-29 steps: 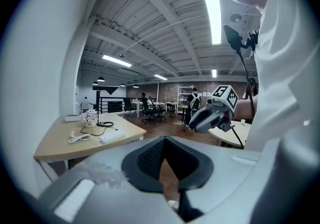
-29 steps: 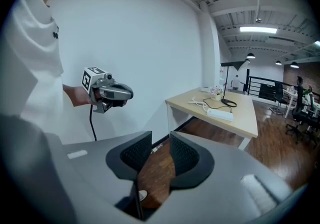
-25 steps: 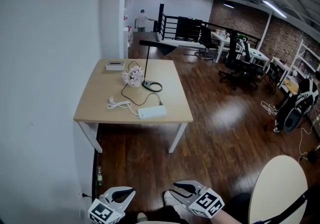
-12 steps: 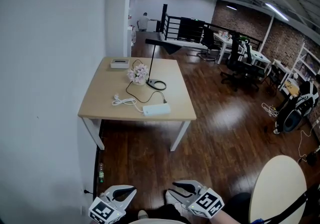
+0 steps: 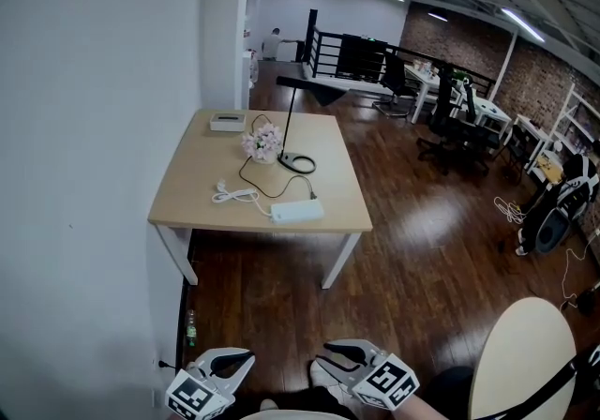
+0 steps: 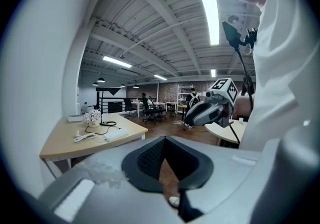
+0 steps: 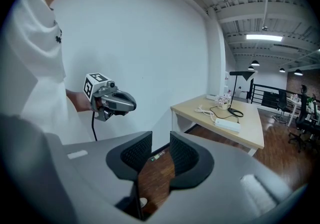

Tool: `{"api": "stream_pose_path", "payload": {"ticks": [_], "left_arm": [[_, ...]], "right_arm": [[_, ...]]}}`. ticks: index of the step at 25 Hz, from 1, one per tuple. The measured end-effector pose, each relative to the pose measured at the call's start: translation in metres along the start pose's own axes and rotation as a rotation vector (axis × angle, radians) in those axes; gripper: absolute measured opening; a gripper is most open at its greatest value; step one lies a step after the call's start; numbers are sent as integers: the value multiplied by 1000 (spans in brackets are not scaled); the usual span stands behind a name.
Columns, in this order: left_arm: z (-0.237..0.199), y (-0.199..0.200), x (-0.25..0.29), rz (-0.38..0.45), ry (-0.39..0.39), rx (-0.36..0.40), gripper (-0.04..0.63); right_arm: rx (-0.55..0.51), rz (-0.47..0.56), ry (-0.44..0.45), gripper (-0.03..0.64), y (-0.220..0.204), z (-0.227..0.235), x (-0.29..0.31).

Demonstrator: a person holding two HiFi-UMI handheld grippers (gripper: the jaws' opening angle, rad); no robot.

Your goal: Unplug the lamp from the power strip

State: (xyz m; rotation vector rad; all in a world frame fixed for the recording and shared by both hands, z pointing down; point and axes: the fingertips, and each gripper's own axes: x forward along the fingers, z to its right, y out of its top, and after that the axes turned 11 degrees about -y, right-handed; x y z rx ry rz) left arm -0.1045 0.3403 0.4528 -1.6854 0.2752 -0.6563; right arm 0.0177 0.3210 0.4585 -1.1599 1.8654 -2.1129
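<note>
The black desk lamp (image 5: 298, 161) stands on the far wooden table (image 5: 187, 186), its cord running to the white power strip (image 5: 297, 211) near the table's front edge. Both appear small in the gripper views, as the power strip (image 6: 116, 134) and the power strip (image 7: 227, 124). My left gripper (image 5: 246, 361) and right gripper (image 5: 322, 355) hang low at the bottom of the head view, far from the table. The left gripper (image 6: 165, 140) has its tips together, holding nothing. The right gripper (image 7: 161, 140) shows a narrow gap and is empty.
On the table are pink flowers (image 5: 262, 142), a white box (image 5: 227, 122) and a coiled white cable (image 5: 228, 193). A white wall (image 5: 84, 174) runs along the left. A round pale table (image 5: 530, 352) sits at the right, with office chairs (image 5: 448, 132) beyond on the wood floor.
The table sits slightly further right and lower in the head view than before. Both grippers hold the same pose at the bottom edge.
</note>
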Motion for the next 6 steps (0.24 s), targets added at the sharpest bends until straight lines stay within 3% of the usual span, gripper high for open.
{"api": "stream_pose_path", "payload": {"ticks": [6], "left_arm": [[-22,12,14,2,10,-8,5]], "right_arm": [[-1,4,5,114,9,25,11]]}}
